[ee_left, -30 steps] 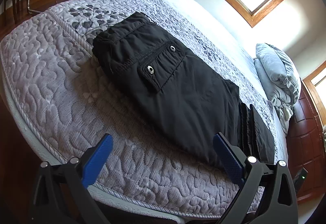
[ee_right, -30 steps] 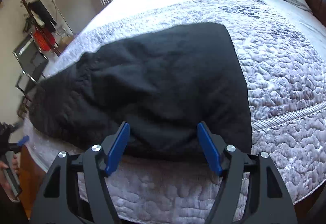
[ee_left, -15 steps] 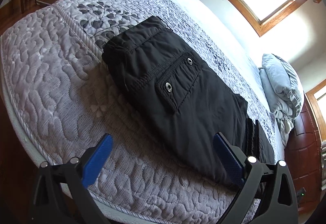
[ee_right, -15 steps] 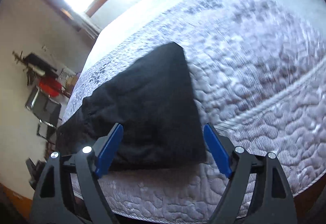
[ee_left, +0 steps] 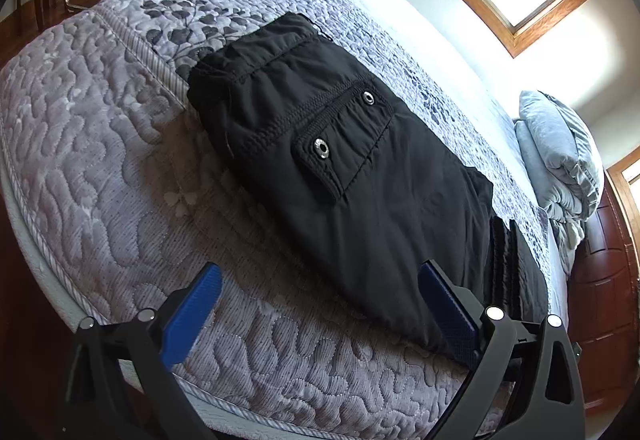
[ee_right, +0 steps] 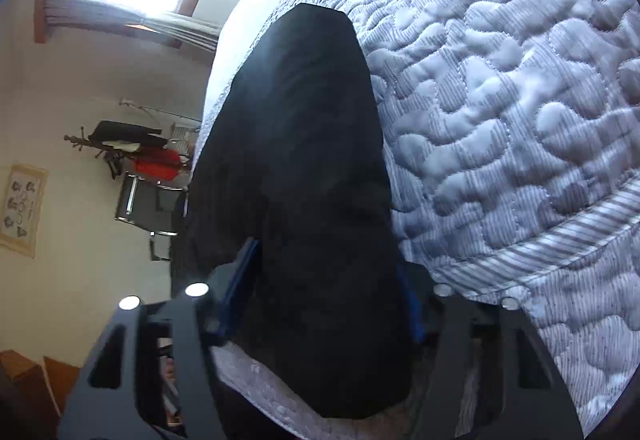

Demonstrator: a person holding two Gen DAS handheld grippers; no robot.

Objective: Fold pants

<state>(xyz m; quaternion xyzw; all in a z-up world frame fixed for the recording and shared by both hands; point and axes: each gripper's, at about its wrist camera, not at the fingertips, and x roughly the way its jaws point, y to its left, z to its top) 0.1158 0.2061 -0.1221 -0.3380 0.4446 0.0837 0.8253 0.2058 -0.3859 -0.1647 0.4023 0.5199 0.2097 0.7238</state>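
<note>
Between the blue pads of the right gripper (ee_right: 324, 304) sits a thick black fold of the pants (ee_left: 352, 168), and the jaws are closing on it; the cloth fills the whole gap, though the blur and the dark fabric leave me unsure whether the pads are pressing it yet. The left gripper (ee_left: 320, 316) hangs wide apart with nothing between its pads, one pad over the bare quilt and the other just at the near edge of the pants.

Beyond the tongs, the pants lie already doubled over on the grey quilted bed (ee_left: 80, 144), near its foot corner. From the left side the waistband end points toward the far corner, and a flap pocket (ee_left: 344, 144) with two metal snaps faces up. A rumpled grey duvet (ee_left: 560, 160) is heaped well apart, up toward the window end.

I'd judge the fabric soft, light and a little slick, padded enough to spring back, so a shallow pinch could let the layers slide apart. The better hold is deep across all the stacked layers at an end corner, each gripper on its own corner, lifting together so the fold carries over evenly without sagging in the middle.
</note>
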